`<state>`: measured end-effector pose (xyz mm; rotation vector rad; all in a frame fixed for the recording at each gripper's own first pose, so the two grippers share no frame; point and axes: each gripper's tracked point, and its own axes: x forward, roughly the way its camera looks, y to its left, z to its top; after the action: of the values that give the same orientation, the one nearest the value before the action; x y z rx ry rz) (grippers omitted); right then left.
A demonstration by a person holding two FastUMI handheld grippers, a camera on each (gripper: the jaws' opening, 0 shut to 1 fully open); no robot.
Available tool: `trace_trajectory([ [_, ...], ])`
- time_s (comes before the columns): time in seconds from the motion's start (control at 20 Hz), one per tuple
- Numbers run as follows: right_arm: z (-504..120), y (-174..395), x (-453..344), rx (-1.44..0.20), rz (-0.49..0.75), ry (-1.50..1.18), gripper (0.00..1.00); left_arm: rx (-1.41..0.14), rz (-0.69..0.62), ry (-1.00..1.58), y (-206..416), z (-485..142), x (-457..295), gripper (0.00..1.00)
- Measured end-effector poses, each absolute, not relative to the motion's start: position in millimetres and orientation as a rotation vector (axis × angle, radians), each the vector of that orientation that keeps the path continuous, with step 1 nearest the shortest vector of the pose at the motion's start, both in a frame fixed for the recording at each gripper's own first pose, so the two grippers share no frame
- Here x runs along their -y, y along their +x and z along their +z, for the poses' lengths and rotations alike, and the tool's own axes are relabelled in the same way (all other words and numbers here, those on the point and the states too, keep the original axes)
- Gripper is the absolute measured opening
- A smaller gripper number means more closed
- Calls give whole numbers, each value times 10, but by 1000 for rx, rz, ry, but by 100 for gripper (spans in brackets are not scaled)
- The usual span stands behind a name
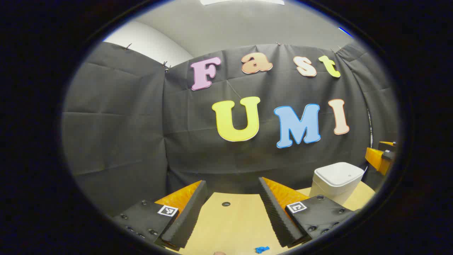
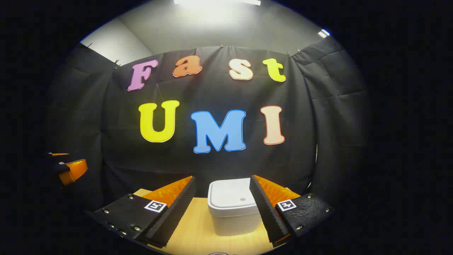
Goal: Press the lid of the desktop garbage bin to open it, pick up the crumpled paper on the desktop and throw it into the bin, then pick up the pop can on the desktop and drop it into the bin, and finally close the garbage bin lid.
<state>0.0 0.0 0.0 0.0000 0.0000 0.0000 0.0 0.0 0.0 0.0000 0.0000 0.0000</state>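
**Both grippers held above the table, bin lid closed**

In the left gripper view, the left gripper (image 1: 231, 212) hangs over the pale wooden table (image 1: 233, 226) with its jaws spread wide apart and nothing between them. A small round dark hole (image 1: 225, 204) in the tabletop lies between the fingers, and a small blue scrap (image 1: 262, 249) lies on the wood near the bottom edge. The white plastic desktop garbage bin (image 1: 336, 180), squarish with rounded corners, stands on the table off to the right, its lid down. Beyond it at the far right edge is the right gripper (image 1: 382, 157).

In the right gripper view, the right gripper (image 2: 223, 209) has its jaws wide apart, holding nothing. The bin (image 2: 231, 209) stands straight ahead between the fingers, lid shut, apart from both. The left gripper (image 2: 69, 166) is at the far left edge.
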Motion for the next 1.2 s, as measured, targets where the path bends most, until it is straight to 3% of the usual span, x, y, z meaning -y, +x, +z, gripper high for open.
trace_trajectory([
  [0.1, -13, -32, -7, -3, 7, -11, 98, 1, -1, -6, -13, 13, 7, 95],
  [0.15, -16, -45, -22, -4, 12, -13, 98, -1, -1, -14, -15, 18, 15, 100],
  [0.4, -15, -94, -34, -3, 24, -10, 98, -12, 15, -29, -84, -3, -34, 95],
  [0.5, -27, -119, -61, -7, 37, -15, 98, -16, 17, -38, -122, -4, -27, 100],
  [0.55, -29, -138, -72, -8, 41, -20, 98, -18, 17, -41, -129, -10, -24, 92],
  [0.6, -33, -148, -80, -10, 45, -24, 98, -19, 21, -42, -147, -11, -29, 95],
  [0.65, -41, -157, -86, -13, 49, -27, 98, -19, 25, -43, -162, -15, -34, 87],
  [0.8, -51, -181, -114, -15, 56, -32, 98, -22, 27, -42, -196, -23, -32, 95],
  [1.2, -113, -163, -140, -35, 58, -35, 98, -42, 37, -53, -189, -107, -88, 100],
])
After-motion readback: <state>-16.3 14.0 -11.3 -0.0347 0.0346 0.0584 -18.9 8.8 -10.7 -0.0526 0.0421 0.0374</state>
